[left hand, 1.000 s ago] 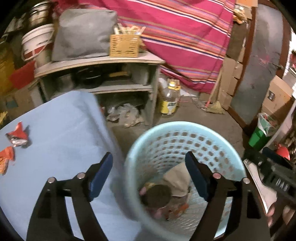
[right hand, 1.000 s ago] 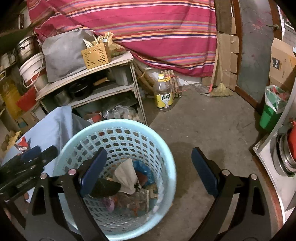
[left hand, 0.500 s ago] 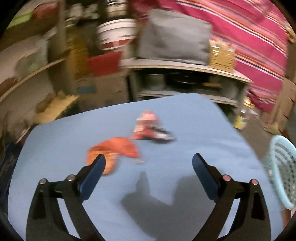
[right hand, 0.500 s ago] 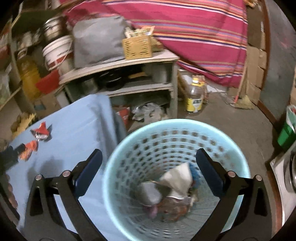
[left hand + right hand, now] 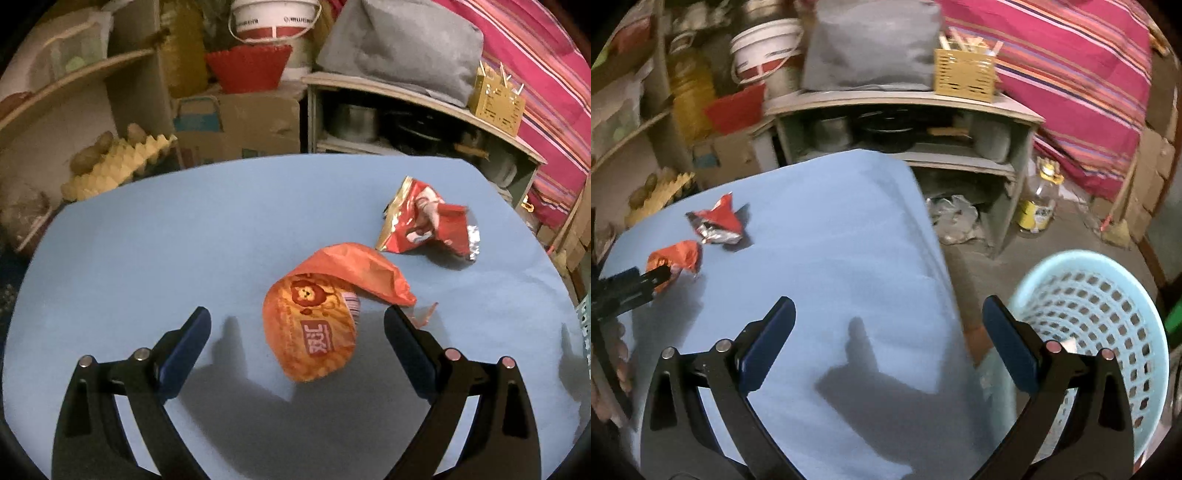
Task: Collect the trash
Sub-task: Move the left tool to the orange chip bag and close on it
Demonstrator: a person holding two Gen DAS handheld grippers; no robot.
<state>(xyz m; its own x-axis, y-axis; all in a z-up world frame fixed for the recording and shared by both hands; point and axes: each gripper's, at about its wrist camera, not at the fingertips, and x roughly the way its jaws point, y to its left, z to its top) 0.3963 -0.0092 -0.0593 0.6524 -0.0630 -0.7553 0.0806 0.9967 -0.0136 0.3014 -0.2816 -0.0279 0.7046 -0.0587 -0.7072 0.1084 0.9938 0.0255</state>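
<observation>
An orange snack bag (image 5: 317, 314) lies crumpled on the blue table (image 5: 184, 240), with a red foil wrapper (image 5: 428, 221) just beyond it to the right. My left gripper (image 5: 297, 332) is open and empty, its fingers straddling the orange bag's near end. My right gripper (image 5: 888, 332) is open and empty above the table's right edge. The right wrist view shows the orange bag (image 5: 677, 258) and red wrapper (image 5: 718, 225) far left, with the left gripper's tip touching the orange bag. The light blue trash basket (image 5: 1100, 306) stands on the floor at right.
Behind the table stand wooden shelves (image 5: 905, 107) with pots, a grey cushion (image 5: 399, 48), a yellow box (image 5: 964, 75) and a white bucket (image 5: 273, 18). An egg tray (image 5: 118, 166) sits at left. An oil bottle (image 5: 1038, 199) stands on the floor by a striped cloth (image 5: 1071, 74).
Both grippers swung left from over the basket toward the table. The left one now sits close over the orange bag; the right has moved off the basket to the table's edge.
</observation>
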